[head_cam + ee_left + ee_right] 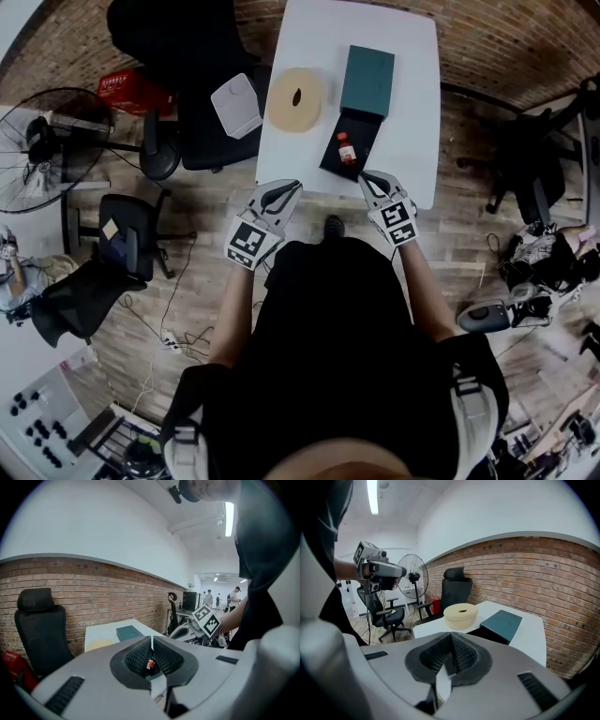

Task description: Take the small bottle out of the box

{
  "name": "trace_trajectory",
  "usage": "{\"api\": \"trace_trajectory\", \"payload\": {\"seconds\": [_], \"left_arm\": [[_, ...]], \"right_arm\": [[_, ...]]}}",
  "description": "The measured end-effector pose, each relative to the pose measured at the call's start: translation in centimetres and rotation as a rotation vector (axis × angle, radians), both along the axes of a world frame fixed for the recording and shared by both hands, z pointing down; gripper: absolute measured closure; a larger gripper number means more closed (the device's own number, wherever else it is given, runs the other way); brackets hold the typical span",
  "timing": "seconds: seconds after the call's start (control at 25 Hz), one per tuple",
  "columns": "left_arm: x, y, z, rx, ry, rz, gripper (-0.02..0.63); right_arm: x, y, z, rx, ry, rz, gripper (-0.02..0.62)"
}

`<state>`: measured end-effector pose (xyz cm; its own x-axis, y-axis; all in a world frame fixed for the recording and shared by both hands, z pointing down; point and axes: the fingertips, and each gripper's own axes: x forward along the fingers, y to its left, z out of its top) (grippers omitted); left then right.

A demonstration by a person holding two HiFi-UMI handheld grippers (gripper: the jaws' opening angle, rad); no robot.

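The small bottle, with a red cap and label, lies in the open black box near the front edge of the white table. The box's teal lid lies just behind it. My left gripper is shut and empty at the table's front edge, left of the box. On the box's near right, my right gripper is also shut and empty. In the left gripper view the bottle shows far off behind the shut jaws. The right gripper view has its jaws pointing toward the box and lid.
A beige round container sits on the table left of the lid. A black office chair with a white square object stands at the table's left, with a red crate and a fan beyond. Another chair is on the right.
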<state>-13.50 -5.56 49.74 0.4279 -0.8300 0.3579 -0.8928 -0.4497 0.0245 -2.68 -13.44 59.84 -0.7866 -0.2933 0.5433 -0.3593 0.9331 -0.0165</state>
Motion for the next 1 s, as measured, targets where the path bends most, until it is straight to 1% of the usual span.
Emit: {"api": "trace_trajectory", "payload": {"seconds": [0.36,0.64,1.0], "left_arm": [[0.3,-0.6,-0.2,-0.004,-0.002,-0.001,0.575],[-0.3,-1.5,0.1,-0.01,0.005,0.022,0.575],[-1.7,-4.0,0.1,-0.003,0.017,0.094,0.575]], "right_arm": [[0.6,-0.1,0.7,-0.016,0.005,0.006,0.597],[0.7,-0.4,1.3,-0.031,0.007,0.04,0.597],[-0.9,-1.3,1.0,-0.029,0.013,0.085,0.597]]}}
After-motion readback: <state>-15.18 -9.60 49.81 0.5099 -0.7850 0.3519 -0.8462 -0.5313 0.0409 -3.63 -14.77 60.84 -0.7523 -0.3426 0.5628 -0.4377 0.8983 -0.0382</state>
